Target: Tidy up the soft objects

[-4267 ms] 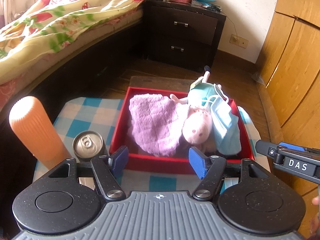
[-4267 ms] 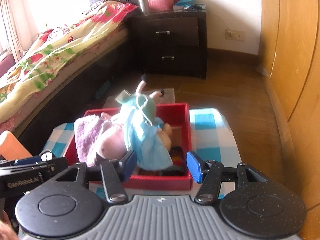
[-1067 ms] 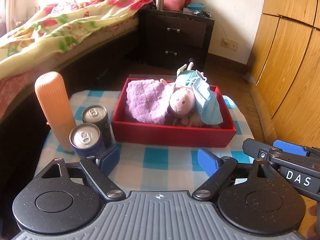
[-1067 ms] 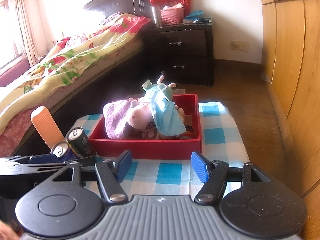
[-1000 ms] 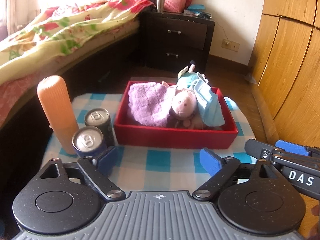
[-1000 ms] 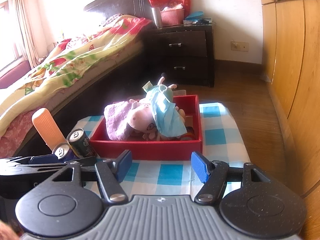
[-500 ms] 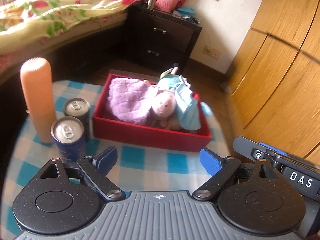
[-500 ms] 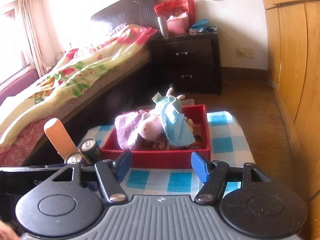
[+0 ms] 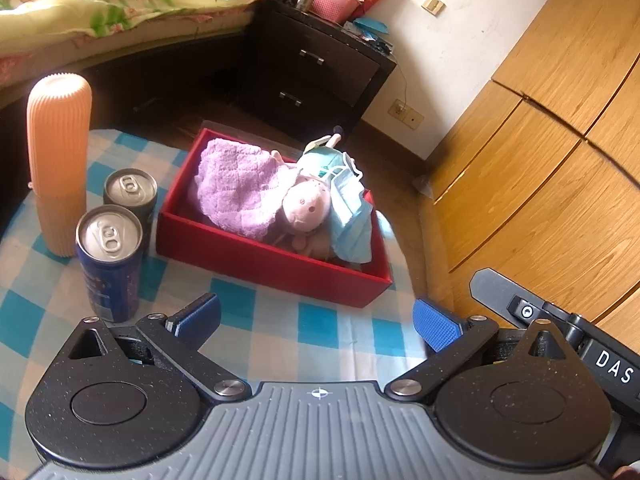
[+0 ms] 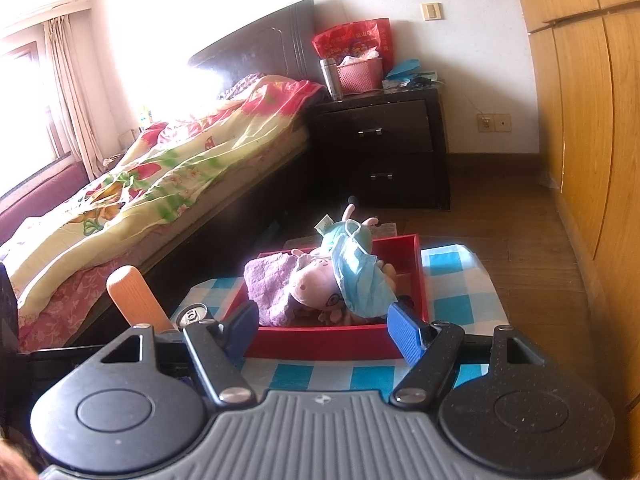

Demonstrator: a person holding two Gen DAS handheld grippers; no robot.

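On the checked tablecloth (image 9: 256, 320), a red box (image 9: 272, 264) holds a purple towel (image 9: 236, 184), pink plush pig (image 9: 306, 204) and blue face mask (image 9: 352, 216), while the left gripper (image 9: 316, 318) and right gripper (image 10: 322, 330), just opening, both empty, risk toppling the near soda can (image 9: 110, 256) on any leftward sweep.

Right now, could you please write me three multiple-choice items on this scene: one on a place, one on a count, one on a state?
1. Where does the pink plush toy lie?
A. in the red box
B. on the bed
C. on the floor

2. How many drink cans stand beside the box?
A. one
B. two
C. four

3. How is the left gripper?
A. shut on a can
B. shut on the toy
C. open, holding nothing

Answers: 1 A, box walls surround it; 2 B, two lids show; 3 C, only checked cloth shows between its pads.
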